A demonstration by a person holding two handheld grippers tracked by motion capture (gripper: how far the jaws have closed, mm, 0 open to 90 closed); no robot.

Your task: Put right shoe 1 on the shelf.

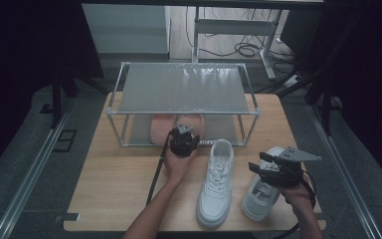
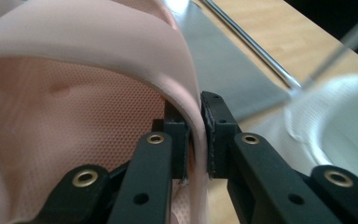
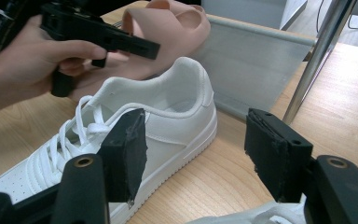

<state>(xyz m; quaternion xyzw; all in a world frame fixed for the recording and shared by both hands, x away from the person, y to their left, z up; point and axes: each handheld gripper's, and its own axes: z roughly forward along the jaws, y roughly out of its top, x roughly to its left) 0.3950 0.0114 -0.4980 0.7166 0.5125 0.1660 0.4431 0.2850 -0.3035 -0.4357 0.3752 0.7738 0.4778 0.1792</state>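
A pink slipper (image 1: 160, 127) lies at the front of the rack's lower shelf (image 1: 224, 128). My left gripper (image 1: 183, 132) is shut on it. In the left gripper view the pads (image 2: 213, 135) pinch the slipper's soft side wall (image 2: 74, 93). Two white sneakers stand on the table, one in the middle (image 1: 216, 184) and one to the right (image 1: 257, 196). My right gripper (image 1: 258, 164) hovers open over the right sneaker. In the right gripper view its jaws (image 3: 196, 149) stand wide apart, with the middle sneaker's heel (image 3: 172, 116) beyond them and nothing between.
A metal-framed two-level rack (image 1: 184, 89) stands at the back of the wooden table (image 1: 114, 184). One rack leg (image 3: 317, 56) rises close to the right gripper. Cables and a desk frame lie on the floor beyond.
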